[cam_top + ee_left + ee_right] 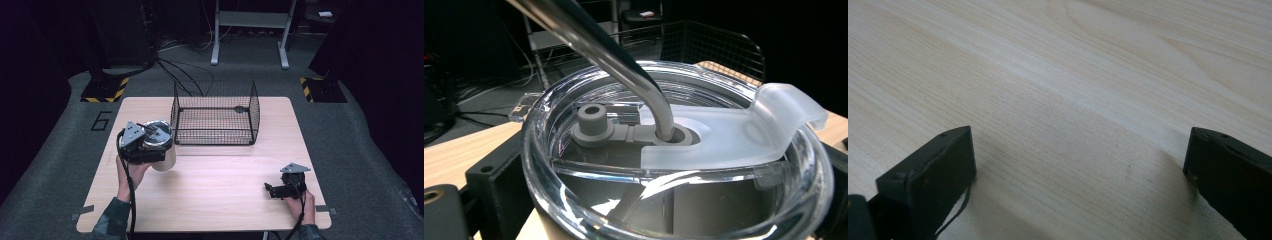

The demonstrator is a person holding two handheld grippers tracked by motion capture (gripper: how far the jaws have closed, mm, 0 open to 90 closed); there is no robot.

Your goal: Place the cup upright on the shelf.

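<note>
At the left side of the bench (210,195), a tumbler (164,159) with a clear lid (674,165) is gripped by the left tongs (150,145), whose black jaws are pressed against both sides of it just under the lid. The tumbler is held near the bench's left edge, just left of the wire basket (215,120). A metal straw (624,65) is seen passing through the lid's centre hole, beside a grey plug (591,122) and a frosted flap (744,135). Further right, the right tongs (272,190) are held low over bare wood near the front right corner, jaws spread wide and nothing between them.
</note>
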